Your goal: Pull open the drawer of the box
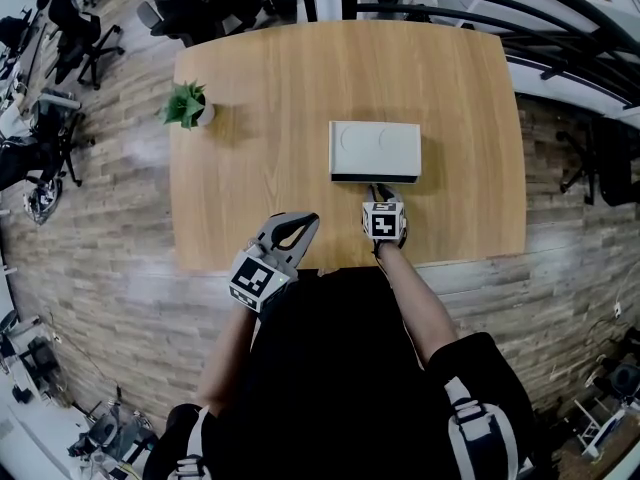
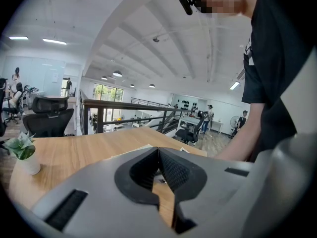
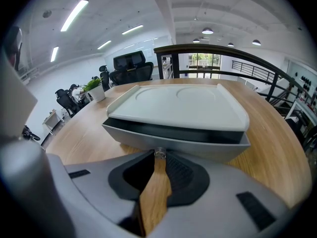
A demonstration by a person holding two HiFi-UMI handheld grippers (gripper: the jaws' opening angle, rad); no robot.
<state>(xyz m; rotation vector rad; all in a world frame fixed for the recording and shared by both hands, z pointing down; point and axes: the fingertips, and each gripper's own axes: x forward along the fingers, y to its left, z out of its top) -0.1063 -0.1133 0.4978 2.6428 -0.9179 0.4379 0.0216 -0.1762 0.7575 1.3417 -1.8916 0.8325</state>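
Wooden table [image 1: 250,98] holds everything. Black office chairs [image 1: 210,3] and a dark railing [image 3: 218,51] stand beyond the box, off the table's far edge (background, nothing touches them). White box [image 1: 375,146] sits on the table, flat top with two shallow round dents. Person's bare right forearm [image 1: 415,298] reaches toward the box's front. The drawer [image 3: 173,144] faces the person and stands a little way out of the box: its grey front panel juts past the white lid, with a dark gap above it. Left gripper [image 1: 311,220] hangs left of the box and nearer the person, apart from the box, tips angled toward it. In the left gripper view its pad tips meet with nothing between them, so it is closed and empty. Right gripper [image 3: 159,157] is right at the box's drawer front, centred on it, marker cube on the person's side. Small green plant [image 1: 187,105] in a white pot stands well left of the box and slightly farther back. Small metal knob [image 3: 159,153] sits mid-panel on the drawer front. The right gripper's jaws are clamped on it, one black pad on each side, with table wood showing in the gap lower down.
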